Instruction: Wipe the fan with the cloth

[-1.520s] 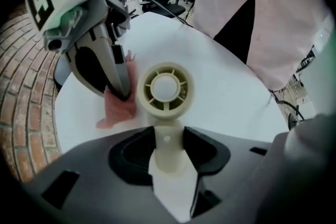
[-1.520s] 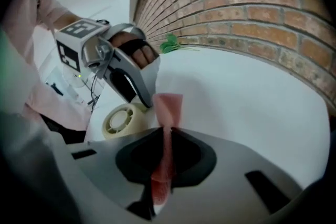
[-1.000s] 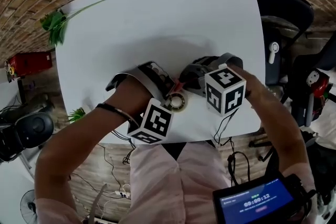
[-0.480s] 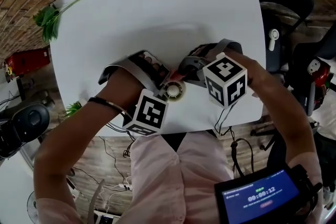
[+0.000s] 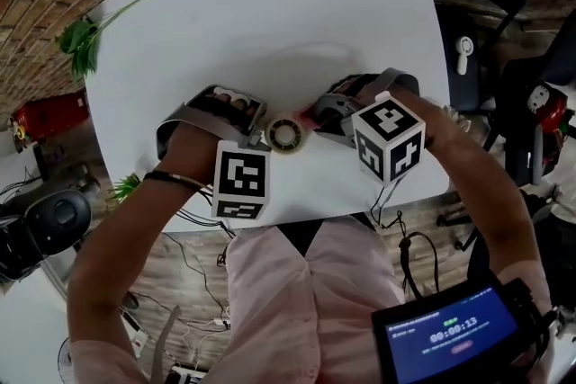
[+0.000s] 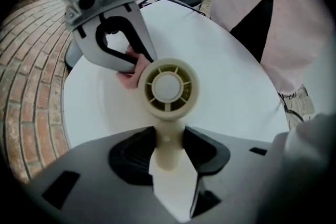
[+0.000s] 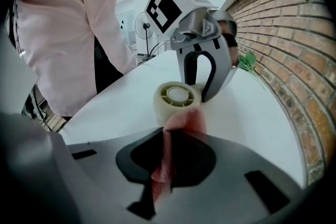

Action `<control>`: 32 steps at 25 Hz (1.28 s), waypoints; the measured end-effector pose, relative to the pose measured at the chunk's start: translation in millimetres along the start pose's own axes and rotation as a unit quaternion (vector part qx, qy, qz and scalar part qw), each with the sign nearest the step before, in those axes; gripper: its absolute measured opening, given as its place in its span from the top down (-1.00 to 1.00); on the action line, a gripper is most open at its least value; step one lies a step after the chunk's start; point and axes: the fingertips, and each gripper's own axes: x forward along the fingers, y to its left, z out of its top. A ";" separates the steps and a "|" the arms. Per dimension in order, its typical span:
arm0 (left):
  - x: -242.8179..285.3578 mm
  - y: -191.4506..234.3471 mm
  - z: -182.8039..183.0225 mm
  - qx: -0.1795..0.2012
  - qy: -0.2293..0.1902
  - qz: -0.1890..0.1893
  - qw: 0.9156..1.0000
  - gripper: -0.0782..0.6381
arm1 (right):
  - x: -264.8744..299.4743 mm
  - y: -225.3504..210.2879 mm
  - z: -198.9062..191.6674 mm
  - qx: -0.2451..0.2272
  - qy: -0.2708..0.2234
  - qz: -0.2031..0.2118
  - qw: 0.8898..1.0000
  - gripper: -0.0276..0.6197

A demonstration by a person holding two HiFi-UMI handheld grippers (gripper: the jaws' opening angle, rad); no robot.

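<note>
The head view is dim and soft; the white surface (image 5: 270,13) shows only faint, diffuse shadow. Both gripper views bend strongly toward black vignetted corners, and the left tool (image 6: 168,155) and right tool (image 7: 167,159) blur up close.

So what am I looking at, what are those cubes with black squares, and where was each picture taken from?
No robot here: a person holds a hand-operated claw in each hand, and the patterned cubes are part of those claws. One picture is from a camera on the person's head, looking down at a white table; the other two ride on the claws. The left claw is clamped on the handle of a small cream fan. The right claw pinches a pink cloth that touches the fan's side. A green sprig lies at the table's edge.
</note>
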 end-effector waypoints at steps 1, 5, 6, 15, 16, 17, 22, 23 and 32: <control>0.2 0.0 -1.0 -0.018 0.002 -0.002 1.000 0.28 | -0.1 0.6 -0.2 0.007 0.000 -0.005 1.000 0.83; -0.1 -1.7 -1.6 -0.094 0.005 -0.019 0.995 0.28 | -0.3 4.9 -0.4 0.036 0.002 -0.018 0.999 0.83; -0.3 -2.1 -1.0 -0.110 0.006 -0.022 0.994 0.28 | -0.3 7.4 0.0 0.043 0.000 -0.018 0.999 0.83; 0.3 1.5 0.1 -0.281 0.005 -0.029 0.959 0.27 | 13.2 32.5 24.9 0.098 -0.034 -0.027 0.994 0.82; 0.3 3.7 0.7 -0.316 0.000 -0.028 0.948 0.27 | 16.0 34.9 30.4 0.104 -0.040 -0.029 0.993 0.82; 0.5 6.2 1.5 -0.348 -0.008 -0.025 0.937 0.27 | 18.4 36.7 35.5 0.110 -0.046 -0.034 0.992 0.82; -7.0 1.3 6.1 -0.449 -0.063 -0.025 0.891 0.12 | 12.2 45.7 55.3 0.162 -0.084 -0.068 0.981 0.82; -10.5 -1.0 2.0 -0.467 -0.075 -0.022 0.881 0.04 | 8.1 49.0 57.8 0.172 -0.092 -0.074 0.978 0.82; -5.8 -40.0 9.7 -0.492 -0.113 -0.123 0.854 -0.23 | -19.0 93.8 48.6 0.236 -0.117 -0.092 0.960 0.82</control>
